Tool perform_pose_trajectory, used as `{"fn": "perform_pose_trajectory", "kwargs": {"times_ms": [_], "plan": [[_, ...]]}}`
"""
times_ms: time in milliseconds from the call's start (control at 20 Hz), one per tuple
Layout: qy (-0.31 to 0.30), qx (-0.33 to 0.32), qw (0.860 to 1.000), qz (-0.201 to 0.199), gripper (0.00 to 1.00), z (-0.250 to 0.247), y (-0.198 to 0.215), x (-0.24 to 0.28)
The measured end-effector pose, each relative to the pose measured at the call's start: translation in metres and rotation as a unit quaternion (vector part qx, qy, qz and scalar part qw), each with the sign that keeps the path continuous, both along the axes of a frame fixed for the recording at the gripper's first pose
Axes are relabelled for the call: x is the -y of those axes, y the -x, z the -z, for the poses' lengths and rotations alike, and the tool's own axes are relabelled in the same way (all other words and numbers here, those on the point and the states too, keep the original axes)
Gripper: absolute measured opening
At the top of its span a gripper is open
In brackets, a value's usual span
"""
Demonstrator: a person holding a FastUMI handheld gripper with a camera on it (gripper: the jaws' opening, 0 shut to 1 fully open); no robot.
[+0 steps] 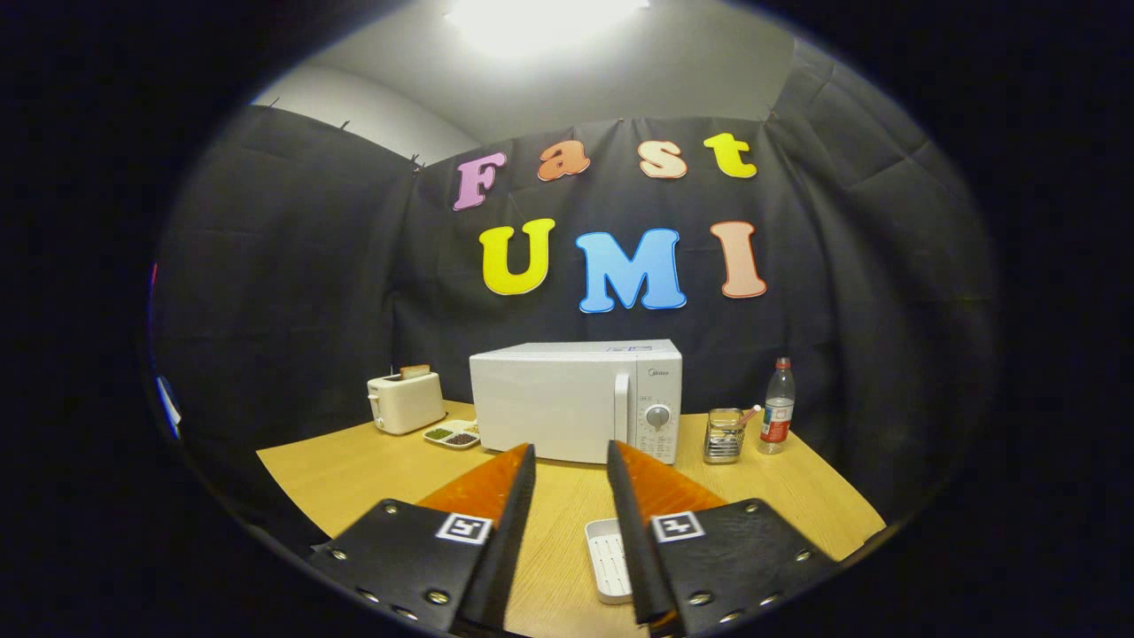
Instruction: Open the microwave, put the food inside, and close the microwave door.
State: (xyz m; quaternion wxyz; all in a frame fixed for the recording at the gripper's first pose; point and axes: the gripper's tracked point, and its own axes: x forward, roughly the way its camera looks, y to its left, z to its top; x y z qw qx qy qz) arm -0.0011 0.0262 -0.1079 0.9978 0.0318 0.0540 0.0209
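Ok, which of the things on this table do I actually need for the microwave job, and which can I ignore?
Needed:
microwave, door shut, beyond the tongs
its door handle
white tray, between the tongs' fingers, contents not clear
tongs, open, holding nothing

Ignore:
toaster with bread
small dish beside it
metal jar
water bottle

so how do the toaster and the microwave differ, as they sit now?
The small white toaster is far smaller than the boxy white microwave. The toaster has bread poking from its top slot; the microwave's door is closed. The toaster sits further back, beside it. Both are white, upright on the wooden table, beyond the open tool.
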Motion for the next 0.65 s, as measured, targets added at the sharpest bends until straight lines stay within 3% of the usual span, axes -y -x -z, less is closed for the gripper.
{"fn": "perform_pose_trajectory", "kwargs": {"times_ms": [50, 100, 150, 650], "plan": [[-0.005, 0.006, 1.0, 0.01, 0.72, -0.005, 0.001, 0.004], [-0.006, 0.011, 1.0, 0.017, 0.8, -0.008, 0.002, 0.007], [-0.003, 0.012, 1.0, 0.026, 0.95, -0.009, 0.004, 0.011], [0.026, 0.03, 0.999, 0.032, 0.97, -0.018, 0.005, 0.015]]}}
